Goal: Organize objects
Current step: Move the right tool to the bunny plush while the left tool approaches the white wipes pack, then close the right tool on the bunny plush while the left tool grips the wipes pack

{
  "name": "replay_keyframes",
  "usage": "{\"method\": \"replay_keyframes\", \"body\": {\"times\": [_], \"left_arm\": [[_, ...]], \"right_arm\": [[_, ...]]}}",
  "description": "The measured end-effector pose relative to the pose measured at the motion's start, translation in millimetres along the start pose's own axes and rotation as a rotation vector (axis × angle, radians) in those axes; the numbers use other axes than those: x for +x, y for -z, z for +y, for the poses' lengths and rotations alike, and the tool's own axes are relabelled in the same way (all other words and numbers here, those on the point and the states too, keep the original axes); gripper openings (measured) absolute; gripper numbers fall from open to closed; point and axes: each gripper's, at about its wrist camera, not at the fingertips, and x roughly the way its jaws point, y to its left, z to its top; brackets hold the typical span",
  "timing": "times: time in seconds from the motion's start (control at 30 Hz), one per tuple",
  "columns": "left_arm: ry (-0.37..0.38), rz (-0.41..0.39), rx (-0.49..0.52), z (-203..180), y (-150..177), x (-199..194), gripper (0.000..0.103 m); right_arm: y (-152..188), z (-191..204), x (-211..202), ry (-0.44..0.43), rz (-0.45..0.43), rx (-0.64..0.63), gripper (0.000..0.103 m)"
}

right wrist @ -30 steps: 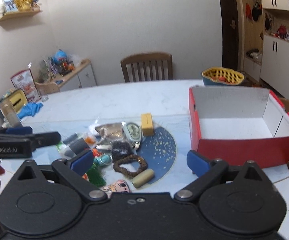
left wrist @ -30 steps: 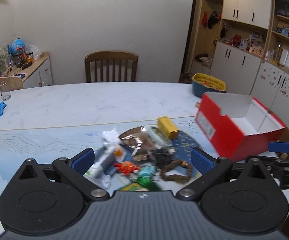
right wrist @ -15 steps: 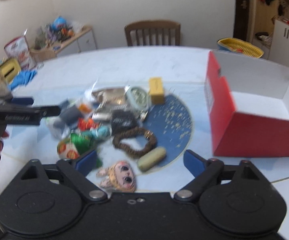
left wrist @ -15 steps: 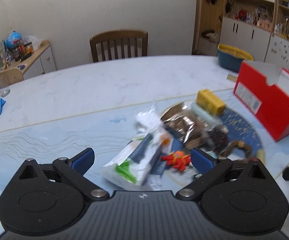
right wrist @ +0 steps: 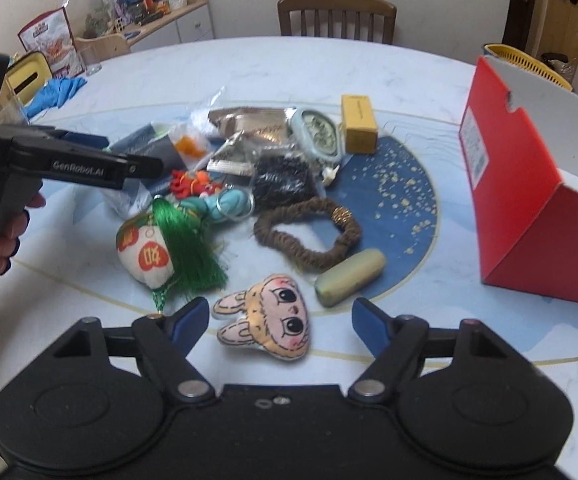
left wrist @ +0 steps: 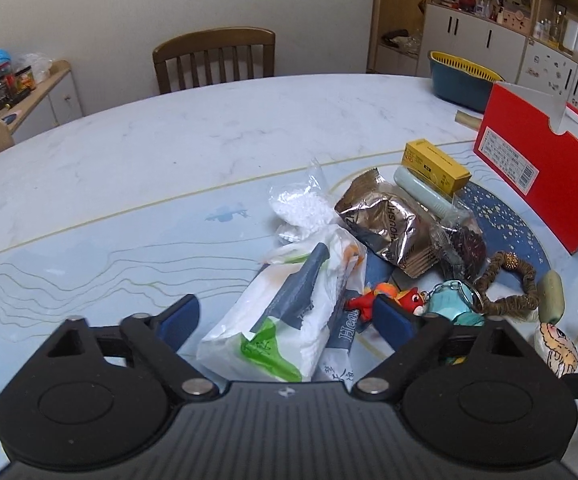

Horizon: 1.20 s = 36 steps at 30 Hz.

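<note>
A pile of small objects lies on the table. My left gripper [left wrist: 287,316] is open, its jaws on either side of a white and green tissue pack [left wrist: 285,320]. My right gripper [right wrist: 275,318] is open, its jaws on either side of a bunny-face plush [right wrist: 269,322]. The pile also holds a foil snack bag [left wrist: 385,220], a yellow box [right wrist: 358,123], a brown braided ring [right wrist: 309,232], a green-tasselled pouch [right wrist: 161,248], a teal keychain [right wrist: 225,204] and a red toy [left wrist: 385,298]. A red shoebox [right wrist: 529,184] with a white inside stands open at the right.
A wooden chair [left wrist: 213,60] stands at the far side of the table. A blue and yellow basket [left wrist: 459,80] sits at the far right edge. Blue gloves [right wrist: 55,90] and a glass [right wrist: 91,58] lie at the far left. Cabinets line the walls.
Both grippers have moved down and forward to the pile. The left now brackets the tissue pack; the right now brackets the bunny plush. Both stay open.
</note>
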Motion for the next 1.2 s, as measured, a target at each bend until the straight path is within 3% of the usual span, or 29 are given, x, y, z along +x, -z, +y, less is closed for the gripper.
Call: {"method": "replay_keyframes", "body": {"times": [0.47, 0.8, 1.2], "left_arm": [[0.060, 0.003, -0.031, 10.1, -2.5, -1.2, 0.034], [0.068, -0.016, -0.056, 14.7, -8.2, -15.8, 0.015], [0.113, -0.051, -0.045, 12.0, -10.5, -44.2, 0.008]], "right_arm": [[-2.3, 5.0, 12.0, -0.018, 0.036, 0.000, 0.056], [-2.2, 5.3, 6.0, -0.020, 0.031, -0.002, 0.052], [-10.2, 4.1, -22.3, -0.034, -0.026, 0.007, 0.051]]}}
